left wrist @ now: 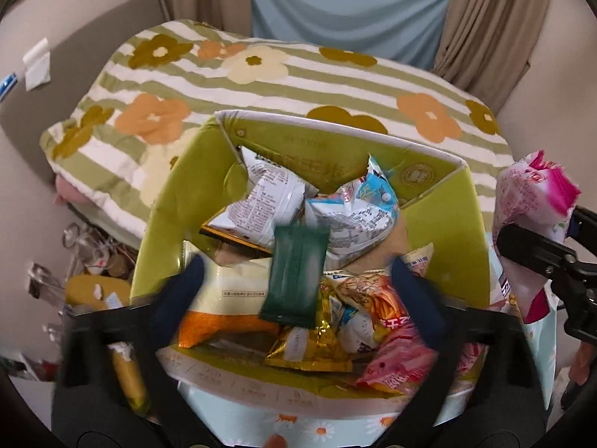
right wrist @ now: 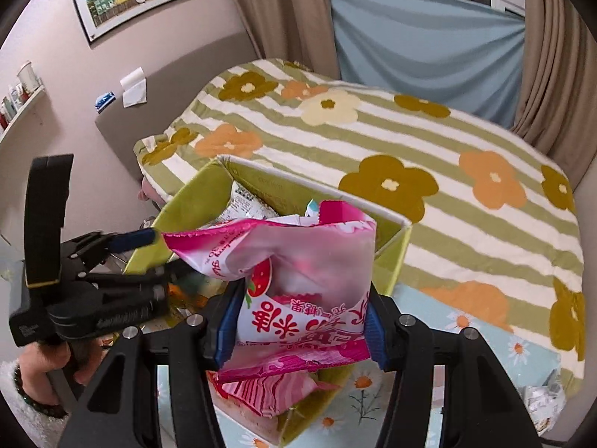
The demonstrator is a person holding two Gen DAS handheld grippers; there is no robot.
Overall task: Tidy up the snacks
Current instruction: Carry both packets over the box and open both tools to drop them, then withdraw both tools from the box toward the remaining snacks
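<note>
Bed [right wrist: 466,156] under striped floral quilt. Green box [left wrist: 164,224] at its foot, full of snack packets. Right hand-held gripper [right wrist: 298,328] clamped on pink strawberry packet [right wrist: 298,261] above box. Left hand-held gripper [left wrist: 298,287] spread wide; dark green packet [left wrist: 296,276] blurred between its fingers, over box.

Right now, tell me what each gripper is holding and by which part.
The right gripper clamps the pink snack bag across its lower body. The left gripper is open, holding nothing; the dark green packet lies between its fingers.
</note>
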